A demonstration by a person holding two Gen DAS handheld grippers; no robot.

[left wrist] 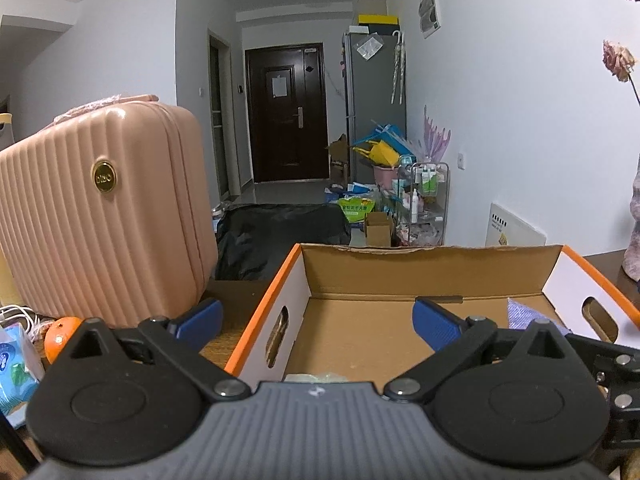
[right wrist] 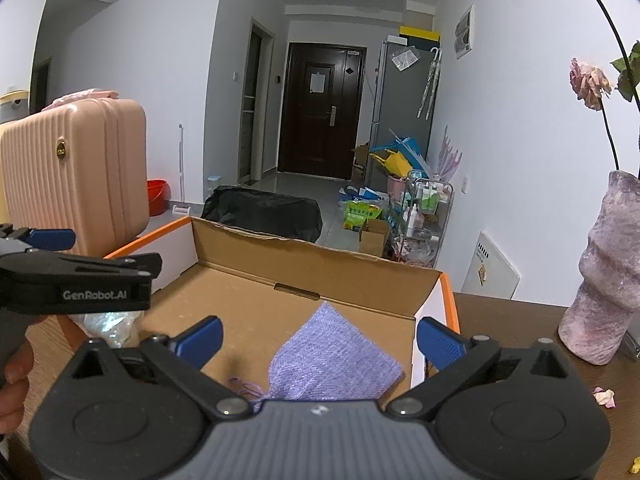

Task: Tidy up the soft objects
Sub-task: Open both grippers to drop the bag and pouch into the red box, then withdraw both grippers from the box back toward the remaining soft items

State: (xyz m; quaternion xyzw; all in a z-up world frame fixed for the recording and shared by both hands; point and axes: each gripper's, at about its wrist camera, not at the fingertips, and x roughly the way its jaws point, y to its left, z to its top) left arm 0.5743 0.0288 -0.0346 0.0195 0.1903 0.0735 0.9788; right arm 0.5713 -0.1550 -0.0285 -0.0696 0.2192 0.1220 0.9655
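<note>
An open cardboard box [right wrist: 304, 264] with orange-edged white sides stands on the wooden table. A purple knitted pouch [right wrist: 336, 360] lies flat on its floor near the right wall; its corner [left wrist: 524, 314] shows in the left wrist view. My right gripper [right wrist: 318, 338] stands open above the pouch, pads clear of it. My left gripper [left wrist: 318, 320] is open too, straddling the box's left wall [left wrist: 280, 320] with nothing between its pads. From the right wrist it appears at the left edge [right wrist: 80, 276], over a pale crinkled bag [right wrist: 110, 326] in the box's near left corner.
A pink ribbed suitcase [left wrist: 100, 216] stands left of the box. An orange [left wrist: 60, 336], a blue-white packet [left wrist: 16, 368] and white cables lie at the left. A mauve vase [right wrist: 608, 280] with dried roses stands right of the box, petals [right wrist: 604, 396] beside it.
</note>
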